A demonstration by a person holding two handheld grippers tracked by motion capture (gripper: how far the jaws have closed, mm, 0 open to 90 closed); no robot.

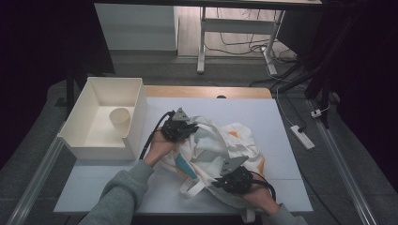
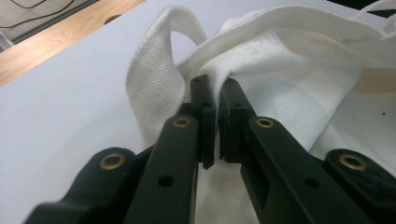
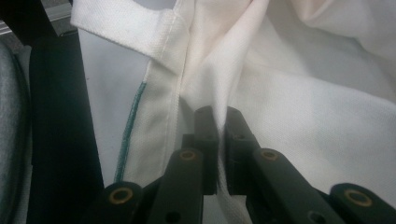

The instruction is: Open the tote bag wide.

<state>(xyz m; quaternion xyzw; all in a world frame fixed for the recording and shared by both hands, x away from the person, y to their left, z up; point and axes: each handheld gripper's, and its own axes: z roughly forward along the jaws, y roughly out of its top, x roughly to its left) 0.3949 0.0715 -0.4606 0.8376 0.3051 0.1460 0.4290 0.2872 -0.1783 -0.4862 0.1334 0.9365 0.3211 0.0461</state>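
Nearest the person, the right gripper sits low on the bag, its jaws drawn nearly together with a pleat of white cloth pinched between them; in the right gripper view that fold runs up from the gripper beside a stitched hem with a thin green line along it. The bag is a crumpled cream canvas tote, heaped in the middle of the table, with orange patches showing at its right side and a teal patch at its near left edge. A strap loops out flat toward the near edge. The right hand comes in from the bottom, grey sleeve just showing. Farther up, the left hand reaches in on a long grey sleeve, wrist angled inward, and the left gripper bites the bag's upper left rim. In the left gripper view its jaws stand narrow on the gripper, a ridge of woven cloth clamped between them, and a strap loop arches up just to the left. Beyond, at the table's left edge, a cream bin holds a paper cup lying tilted inside.
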